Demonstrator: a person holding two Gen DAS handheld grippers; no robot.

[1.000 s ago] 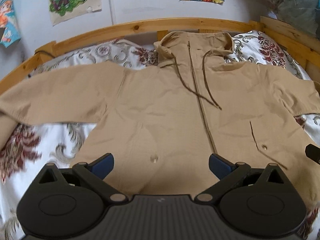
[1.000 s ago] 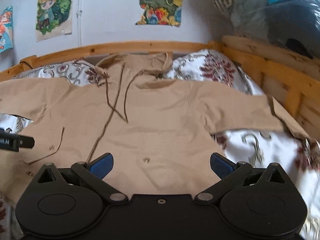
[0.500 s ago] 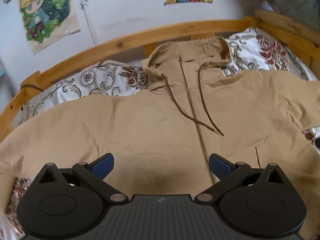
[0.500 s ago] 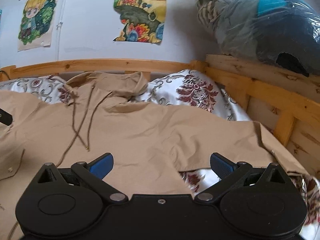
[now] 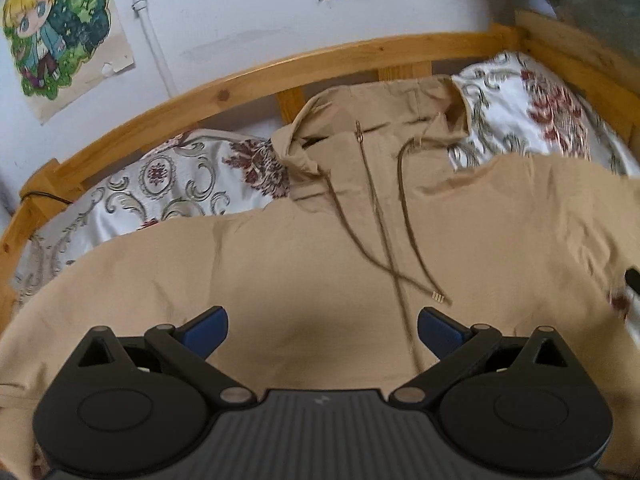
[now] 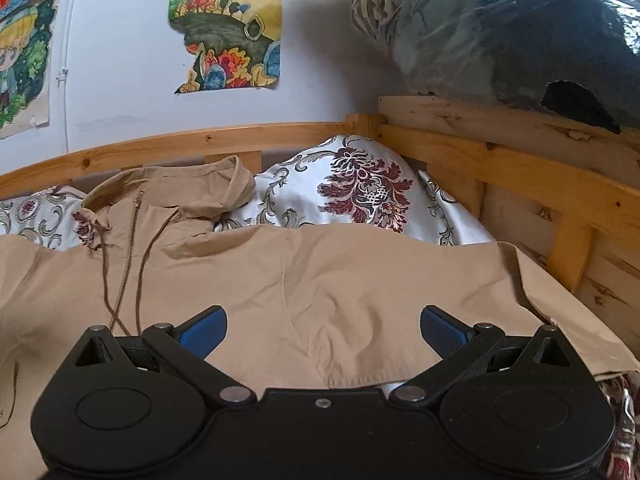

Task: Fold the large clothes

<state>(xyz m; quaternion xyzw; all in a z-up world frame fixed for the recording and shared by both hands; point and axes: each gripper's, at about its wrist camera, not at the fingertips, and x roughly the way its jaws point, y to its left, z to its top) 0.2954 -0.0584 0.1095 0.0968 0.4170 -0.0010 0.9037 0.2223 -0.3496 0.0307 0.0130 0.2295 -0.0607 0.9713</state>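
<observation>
A large tan hooded jacket (image 5: 304, 264) lies spread face up on the bed, zipper closed, hood (image 5: 384, 100) toward the headboard, two brown drawstrings crossing on the chest. My left gripper (image 5: 322, 330) hovers open over the chest, left of the zipper, holding nothing. In the right wrist view the same jacket (image 6: 320, 280) shows its right shoulder and sleeve (image 6: 560, 312) reaching toward the bed's side rail. My right gripper (image 6: 323, 328) hangs open above that shoulder area, empty.
A white bedspread (image 6: 360, 196) with dark red floral print covers the bed. A wooden headboard rail (image 5: 280, 76) and side rail (image 6: 520, 168) fence the bed. Plastic-wrapped bedding (image 6: 500, 28) is stacked above the right rail. Posters hang on the wall.
Both grippers have moved forward from the jacket's hem toward its chest and shoulders, the right one also swinging toward the right sleeve. Both stay open; the jacket has not moved.
</observation>
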